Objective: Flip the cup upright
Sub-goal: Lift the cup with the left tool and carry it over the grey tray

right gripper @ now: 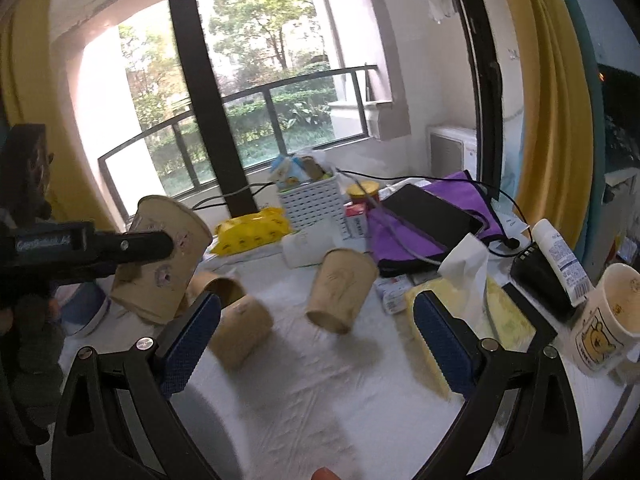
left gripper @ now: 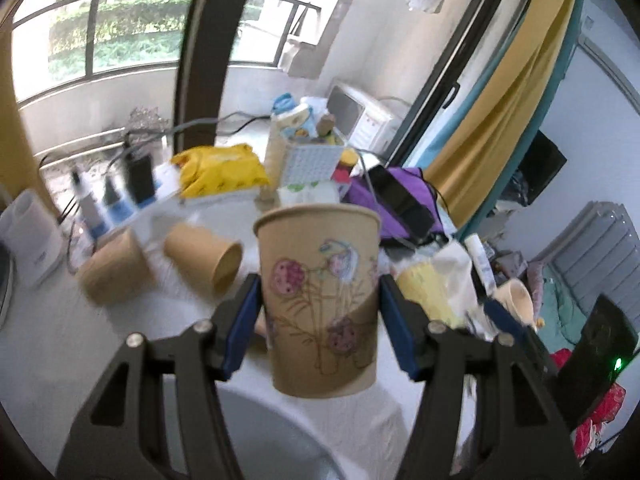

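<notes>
My left gripper is shut on a brown paper cup with flower drawings, mouth up, held above the white tablecloth. It shows in the right wrist view at the left, tilted, with the left gripper's finger across it. Two more brown paper cups are on the cloth: one on its side and one mouth down. In the right wrist view they are the lying cup and the mouth-down cup. My right gripper is open and empty, above the cloth in front of them.
A white basket, yellow packet, purple cloth with a black tablet, tissue pack, white tube and cartoon mug crowd the table's back and right. A white device stands at the left.
</notes>
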A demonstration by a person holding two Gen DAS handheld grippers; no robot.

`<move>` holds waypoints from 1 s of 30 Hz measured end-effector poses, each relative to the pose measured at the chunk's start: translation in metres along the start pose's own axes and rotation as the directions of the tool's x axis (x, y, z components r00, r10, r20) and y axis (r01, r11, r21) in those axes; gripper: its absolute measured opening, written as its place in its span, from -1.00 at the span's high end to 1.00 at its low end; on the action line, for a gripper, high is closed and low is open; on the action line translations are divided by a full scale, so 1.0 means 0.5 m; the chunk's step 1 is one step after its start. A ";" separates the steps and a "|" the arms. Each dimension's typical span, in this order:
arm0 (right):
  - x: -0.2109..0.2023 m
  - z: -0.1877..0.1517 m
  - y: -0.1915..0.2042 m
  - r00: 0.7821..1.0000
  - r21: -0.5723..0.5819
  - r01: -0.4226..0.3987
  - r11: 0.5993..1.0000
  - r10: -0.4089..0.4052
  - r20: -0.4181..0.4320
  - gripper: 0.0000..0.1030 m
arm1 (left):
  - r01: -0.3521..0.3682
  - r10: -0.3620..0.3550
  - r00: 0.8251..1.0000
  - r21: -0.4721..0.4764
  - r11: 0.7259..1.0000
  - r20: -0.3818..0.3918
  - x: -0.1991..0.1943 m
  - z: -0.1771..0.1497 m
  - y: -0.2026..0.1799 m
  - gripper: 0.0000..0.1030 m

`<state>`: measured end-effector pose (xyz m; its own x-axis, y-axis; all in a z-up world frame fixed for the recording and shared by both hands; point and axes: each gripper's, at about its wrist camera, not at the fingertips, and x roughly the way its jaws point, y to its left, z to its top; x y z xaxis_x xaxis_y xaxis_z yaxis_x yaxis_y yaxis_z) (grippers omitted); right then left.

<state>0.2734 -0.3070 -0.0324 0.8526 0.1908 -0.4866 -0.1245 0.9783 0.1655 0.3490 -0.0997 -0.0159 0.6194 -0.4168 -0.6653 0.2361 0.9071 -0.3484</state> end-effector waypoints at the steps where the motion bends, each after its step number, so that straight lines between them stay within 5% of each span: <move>1: -0.009 -0.009 0.014 1.000 -0.013 -0.010 1.000 0.010 -0.002 -0.92 | 0.001 -0.001 1.000 -0.006 1.000 -0.004 -0.019 -0.026 0.012 -0.17; 15: -0.080 -0.145 0.116 0.989 -0.083 -0.121 0.989 0.113 -0.094 -0.92 | -0.061 0.039 0.995 -0.262 0.963 -0.088 -0.136 -0.332 0.159 -0.17; 30: -0.114 -0.251 0.169 0.958 -0.095 -0.224 0.970 0.200 -0.207 -0.92 | -0.059 0.025 0.996 -0.402 0.914 -0.088 -0.161 -0.458 0.189 -0.18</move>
<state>0.1507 -0.2249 -0.0985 0.6865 0.3954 -0.6103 -0.3597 0.9140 0.1875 0.1502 0.0064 -0.1465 0.5568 -0.3972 -0.7295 -0.1219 0.8297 -0.5447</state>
